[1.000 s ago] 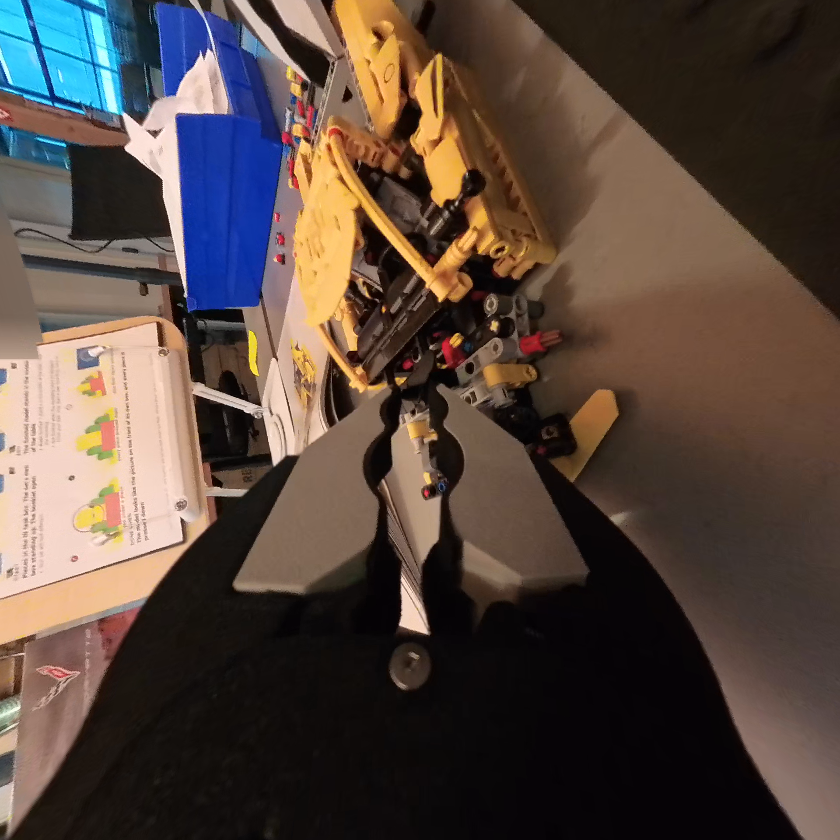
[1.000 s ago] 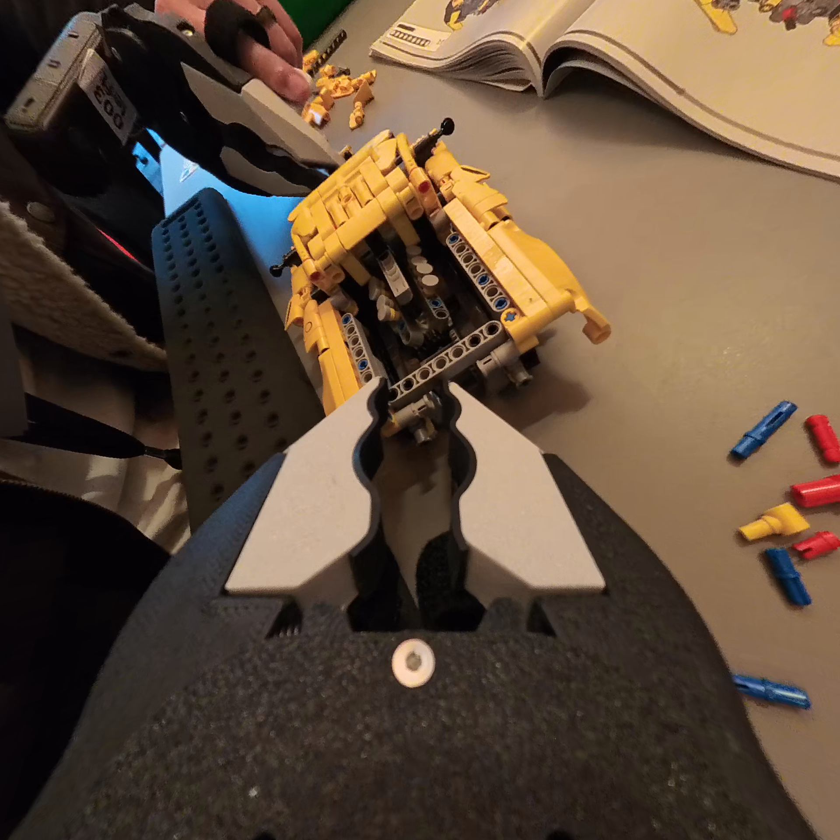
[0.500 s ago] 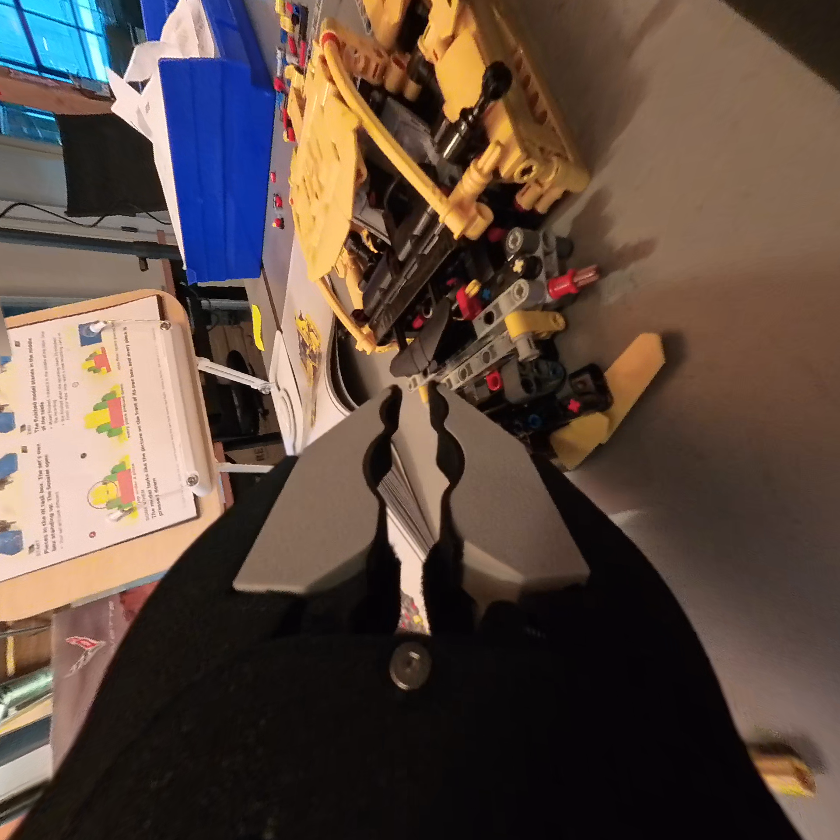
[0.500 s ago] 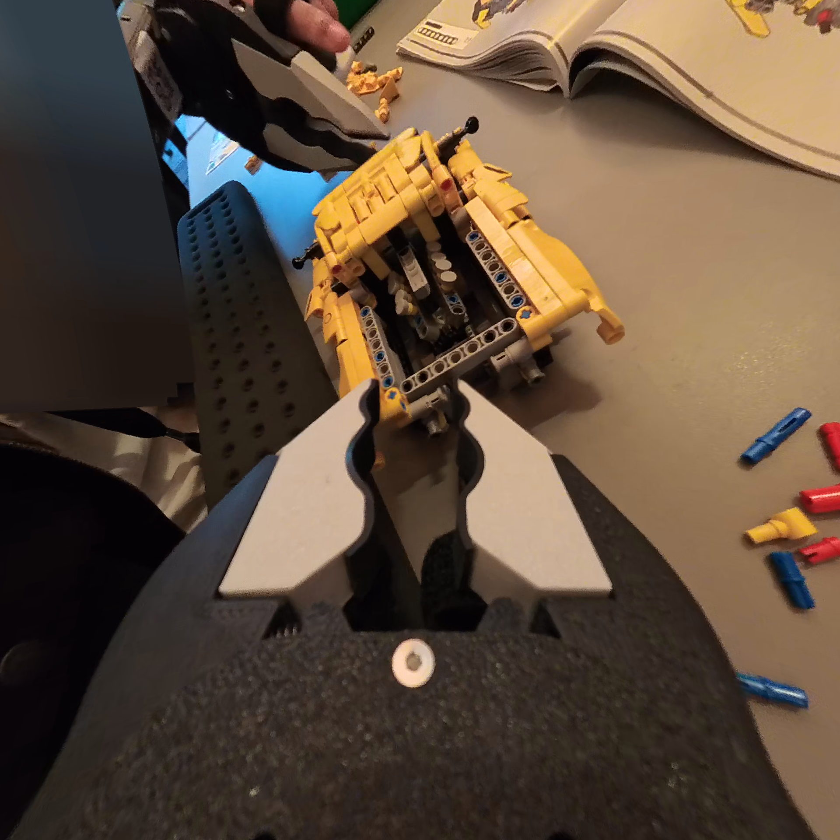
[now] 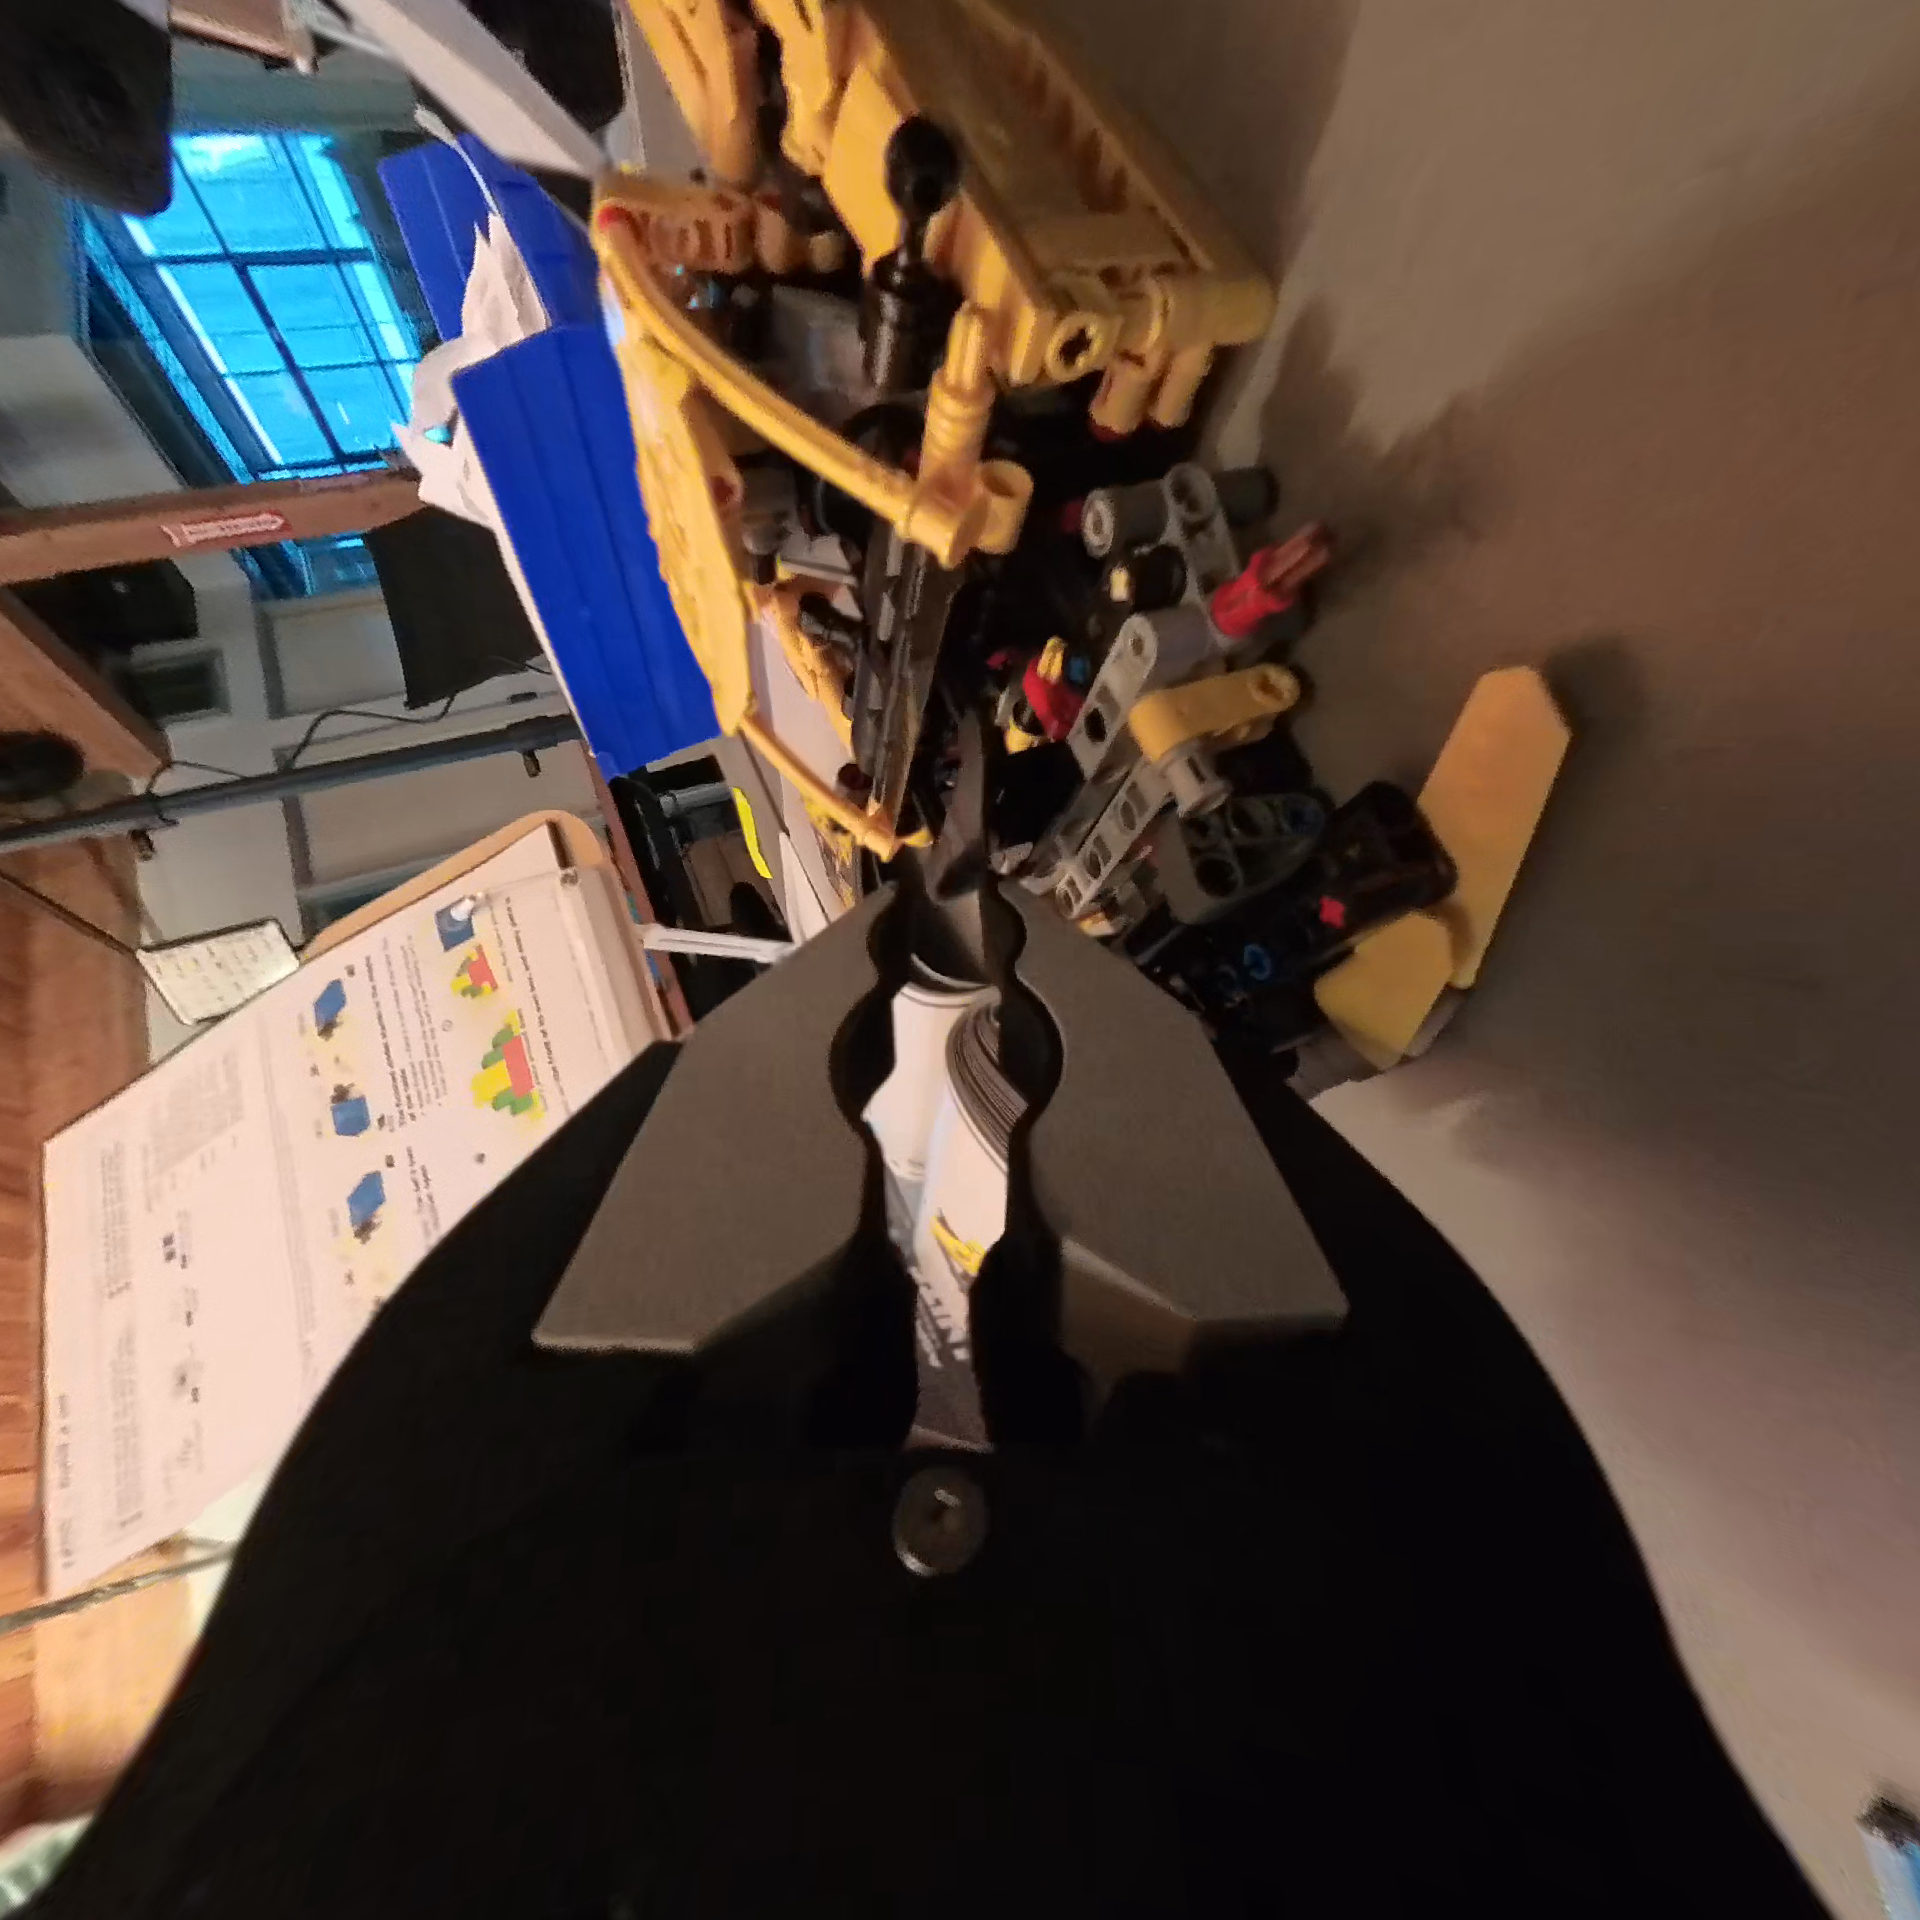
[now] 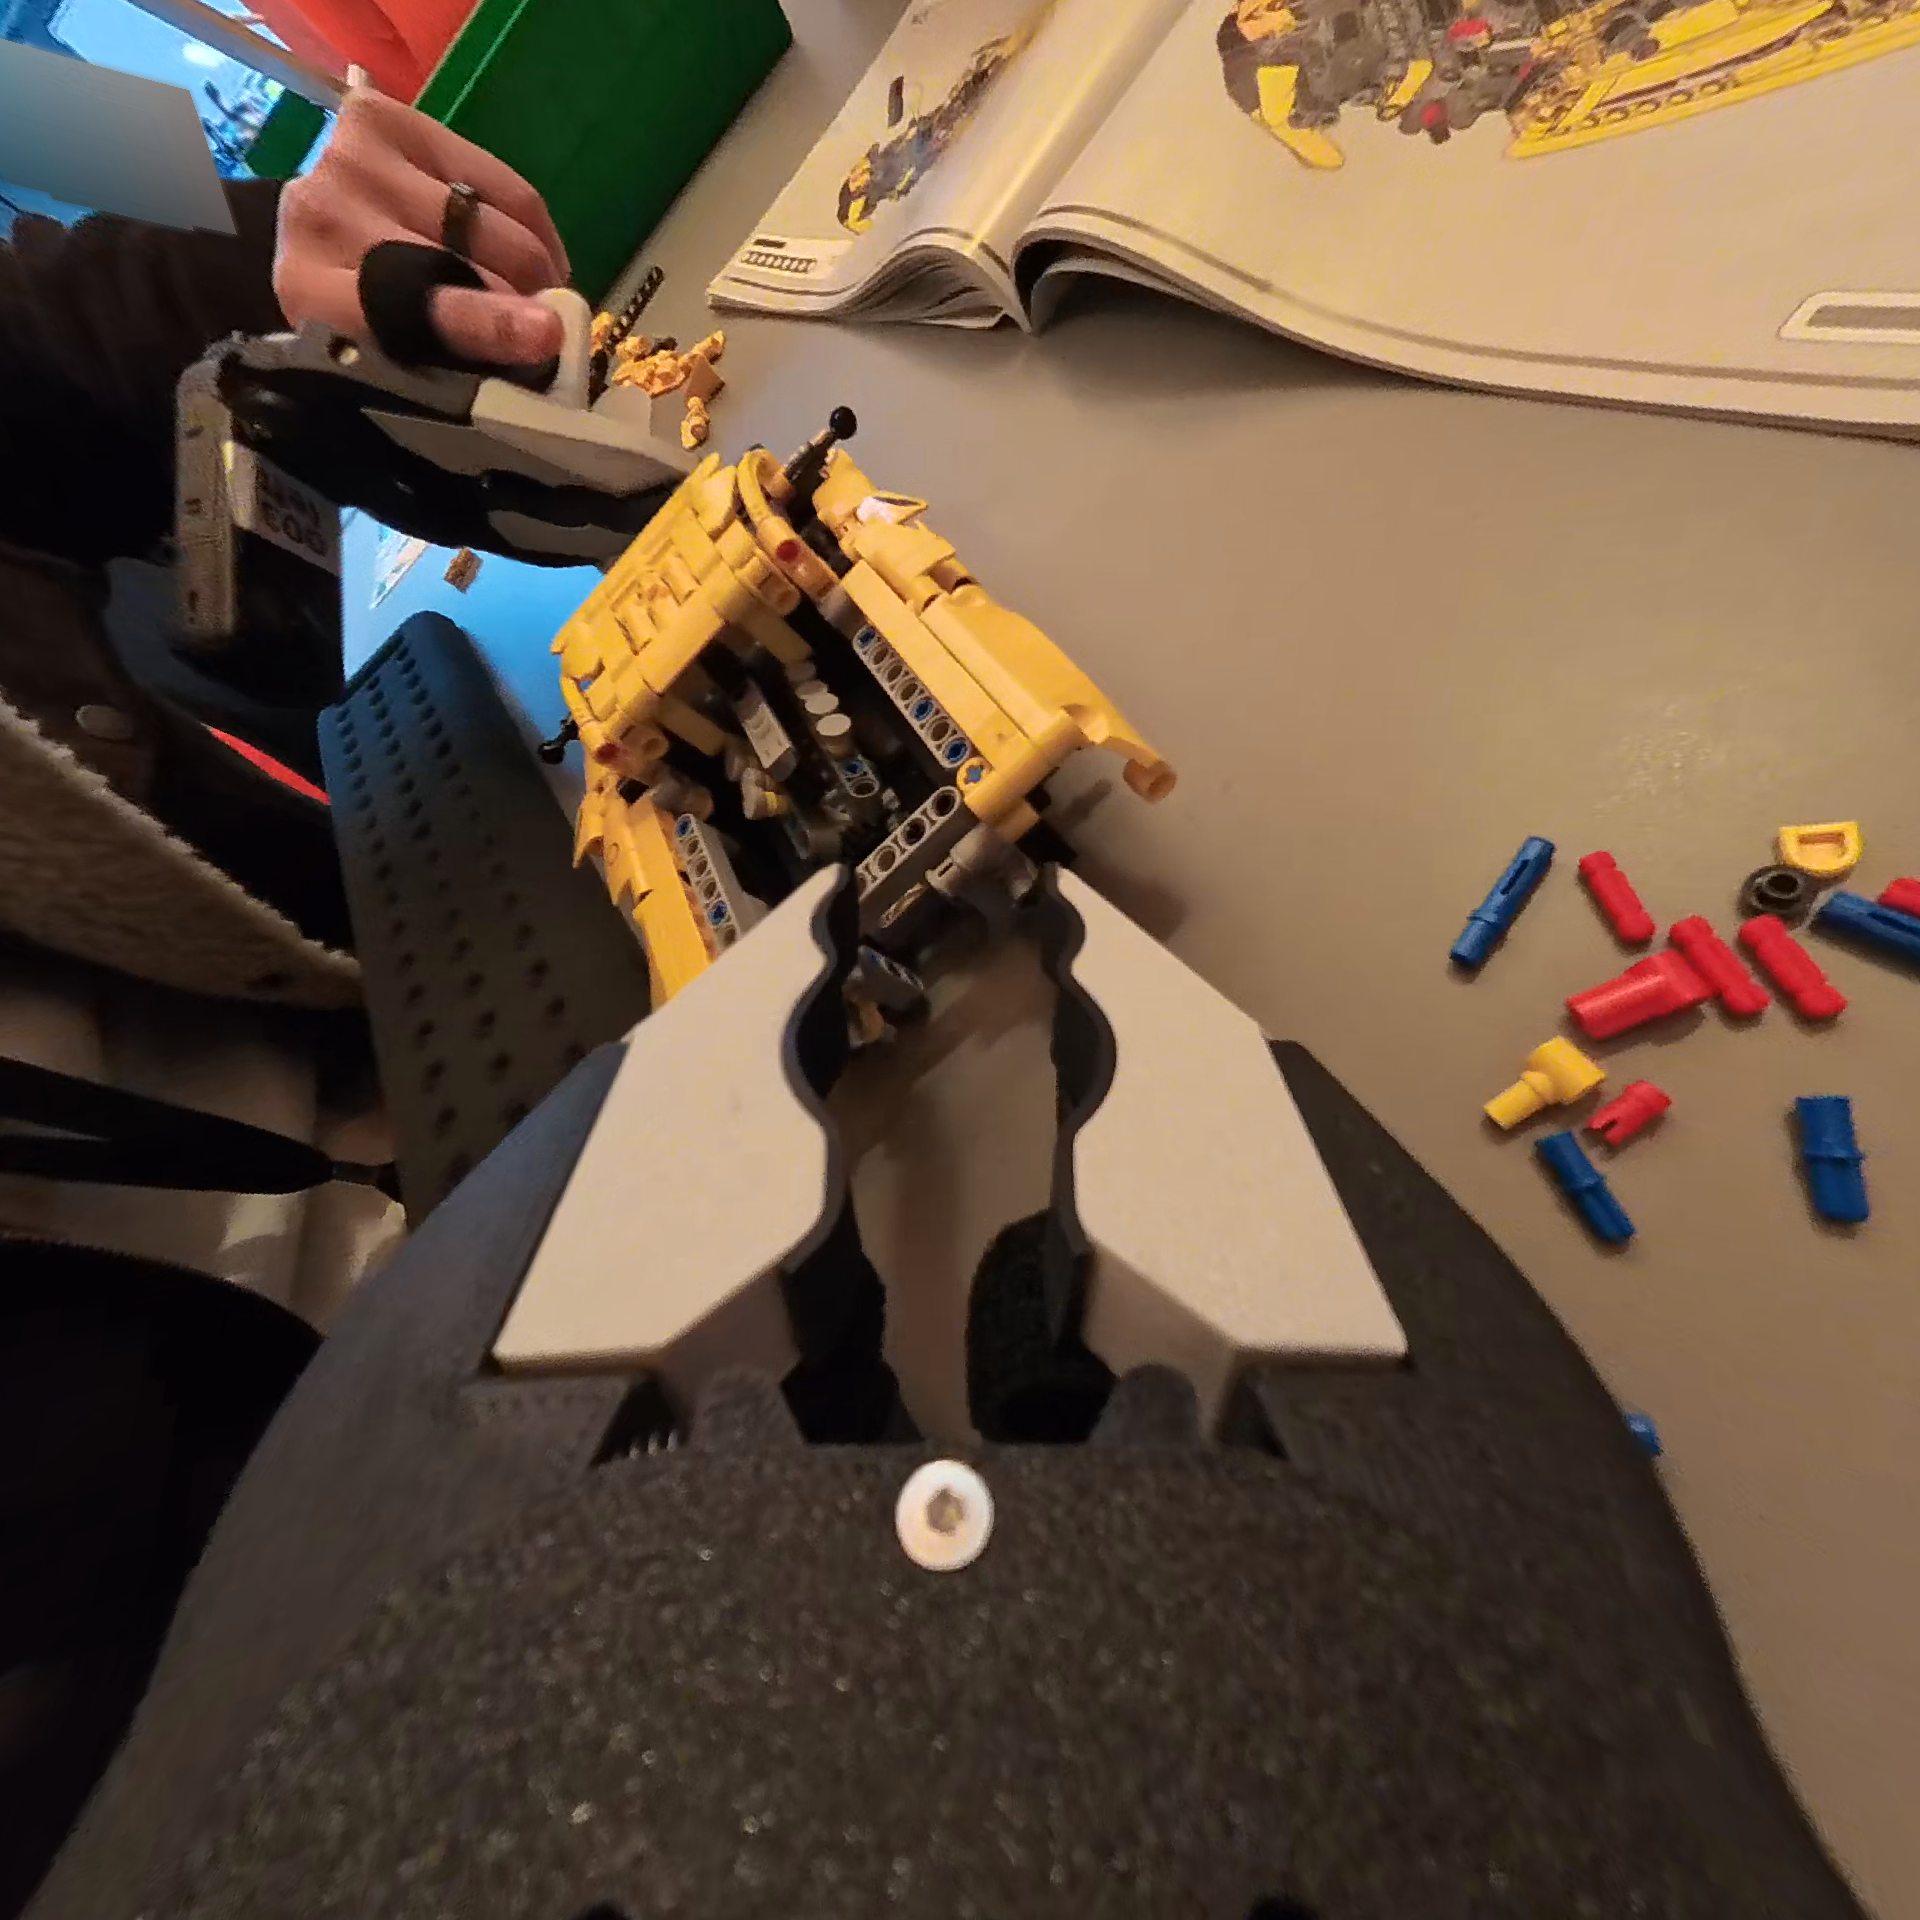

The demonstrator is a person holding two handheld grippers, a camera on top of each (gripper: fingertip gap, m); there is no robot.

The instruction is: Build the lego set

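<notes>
- At the far left of my right wrist view, my left hand [image 6: 416, 265] grips the left gripper [image 6: 582, 457], whose grey fingers reach the top rear edge of the yellow lego car [image 6: 831, 686].
- In its own view, my left gripper [image 5: 948, 914] has its fingers close together with a narrow gap; a thin black part of the model sits at the tips, but I cannot tell whether it is pinched.
- Left of that gripper stand a blue bin [image 5: 582, 551] and a printed instruction sheet [image 5: 291, 1174] on a board.
- The car lies on the grey table [image 6: 1455, 644], near its left edge and beside a perforated black chair back [image 6: 457, 894].
- In the left wrist view the lego car [image 5: 935, 364] shows its underside, with grey beams, red pins and a yellow panel [image 5: 1486, 821] against the table.
- My right gripper [image 6: 948, 894] has its fingers spread apart, tips at the grey holed beam on the car's near end, clamping nothing.
- Behind the car lie small yellow loose pieces [image 6: 665, 374] and the open instruction booklet [image 6: 1351, 187].
- To the right, well apart from the car, red and blue pins [image 6: 1704, 987] lie scattered with a few yellow pieces.
</notes>
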